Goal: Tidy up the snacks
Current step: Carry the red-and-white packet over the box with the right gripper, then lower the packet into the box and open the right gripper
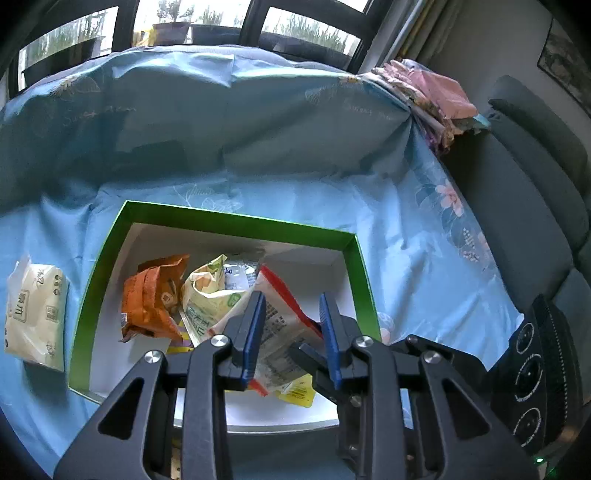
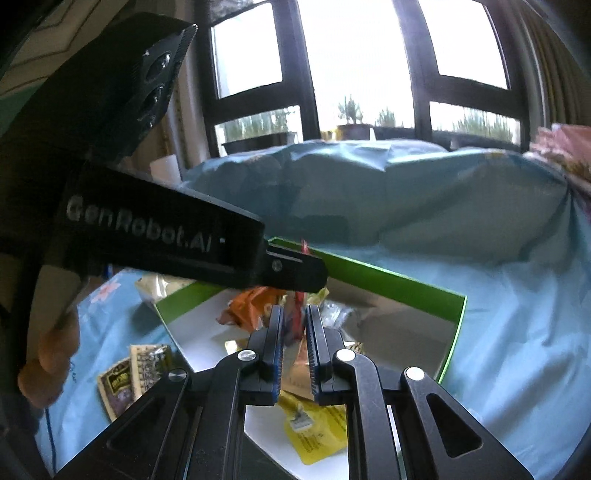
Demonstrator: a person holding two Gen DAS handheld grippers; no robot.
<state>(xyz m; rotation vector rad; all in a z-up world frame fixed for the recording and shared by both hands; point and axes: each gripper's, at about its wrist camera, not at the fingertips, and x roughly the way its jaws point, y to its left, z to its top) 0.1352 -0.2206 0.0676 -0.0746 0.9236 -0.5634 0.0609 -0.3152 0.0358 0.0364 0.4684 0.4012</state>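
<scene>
Two wrist fisheyes, each looking forward along its own fingers. Left wrist view sits close above the green-rimmed box [image 1: 236, 218], tilted steeply down into it, blue sheet [image 1: 258, 147] and window [image 1: 192, 22] behind. Right wrist view looks flatter, from the box's [image 2: 388, 280] near right side toward the same window [image 2: 354, 74]. Both share box, sheet [image 2: 480, 295], window; each catches the other device's body at frame edge.

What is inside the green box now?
The green box holds an orange packet, a pale green bag and a yellow packet. What lies under them is covered.
</scene>
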